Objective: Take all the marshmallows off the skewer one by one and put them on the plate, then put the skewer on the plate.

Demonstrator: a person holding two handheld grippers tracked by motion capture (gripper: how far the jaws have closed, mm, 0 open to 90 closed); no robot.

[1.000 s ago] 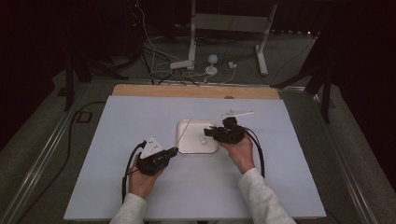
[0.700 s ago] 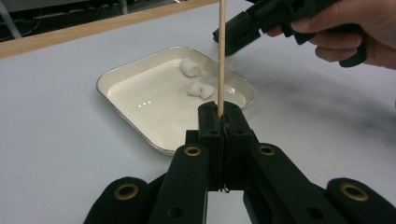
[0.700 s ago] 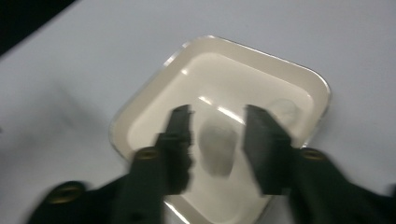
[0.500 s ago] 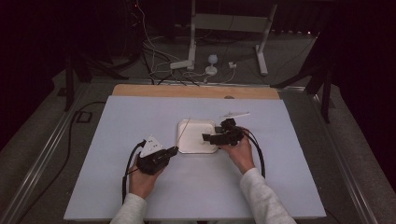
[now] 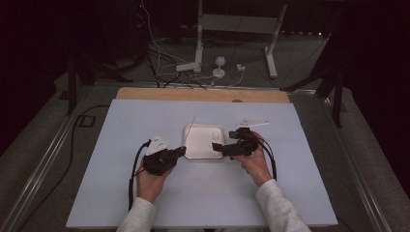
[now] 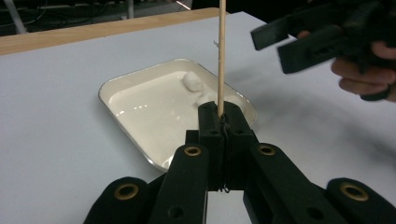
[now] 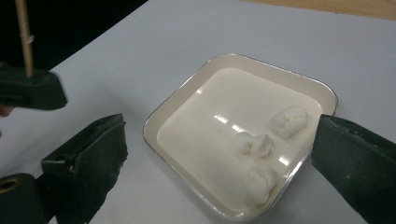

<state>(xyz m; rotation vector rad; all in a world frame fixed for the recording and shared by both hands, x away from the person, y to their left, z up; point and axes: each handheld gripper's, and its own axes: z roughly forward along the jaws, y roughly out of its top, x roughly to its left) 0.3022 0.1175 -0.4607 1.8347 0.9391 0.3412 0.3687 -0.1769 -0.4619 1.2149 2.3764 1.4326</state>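
Left hand-held gripper [image 6: 219, 122] is clamped tight on a thin wooden skewer [image 6: 221, 51] standing upright from its jaws, just at the near-left edge of the white tray [image 5: 189, 145], w/ small white marshmallow pieces [image 7: 289, 120] lying in the tray's right part. Right hand-held gripper [image 5: 227, 141] sits at the tray's right edge, jaws just opened wide, nothing between them but tray below. Tray is mid-bench on a pale sheet [image 5: 121, 125], wooden bench edge [image 5: 193, 94] at far side; dark room behind w/ cables [image 5: 159, 72] and a white stand [image 5: 237, 29] on the floor.

Glossy cream tray [image 7: 187, 112] with metal rim; bare wooden skewer [image 6: 221, 51]; matt pale table [image 5: 145, 121]
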